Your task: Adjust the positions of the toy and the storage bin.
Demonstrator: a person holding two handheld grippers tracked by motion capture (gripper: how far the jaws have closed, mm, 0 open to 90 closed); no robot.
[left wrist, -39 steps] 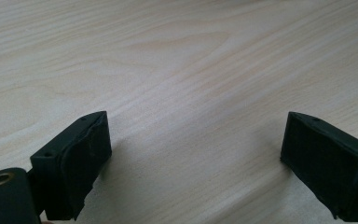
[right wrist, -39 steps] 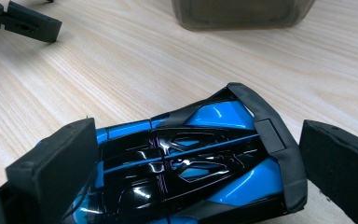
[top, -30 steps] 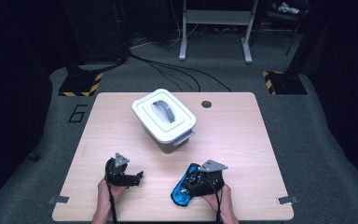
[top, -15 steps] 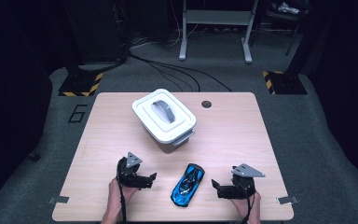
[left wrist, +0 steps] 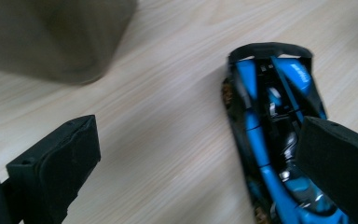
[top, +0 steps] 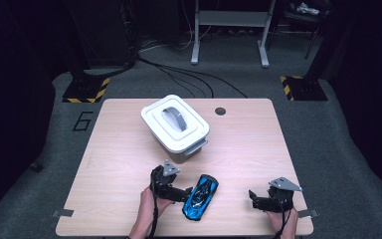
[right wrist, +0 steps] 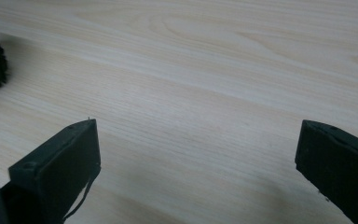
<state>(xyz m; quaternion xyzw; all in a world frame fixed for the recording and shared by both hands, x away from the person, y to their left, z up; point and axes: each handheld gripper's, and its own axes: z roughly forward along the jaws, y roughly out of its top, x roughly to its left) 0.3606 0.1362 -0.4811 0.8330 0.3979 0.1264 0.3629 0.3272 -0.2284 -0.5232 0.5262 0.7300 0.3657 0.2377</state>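
Blue toy car (top: 200, 196) lying flat on the bench (top: 129, 149), near its front edge, just in front of the white lidded box (top: 175, 127). Left claw (top: 185, 193) close at the car's left side, spread wide, having just been opening, one jaw over the car's body in the left gripper view (left wrist: 265, 140), not pinching it. Right claw (top: 252, 197) well apart to the car's right, spread wide above bare wood, holding nothing.

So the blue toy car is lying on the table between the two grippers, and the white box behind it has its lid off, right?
Not quite: the white box has its lid on, grey handle on top, as the high view shows. The blue toy car does lie on the table between the two grippers.
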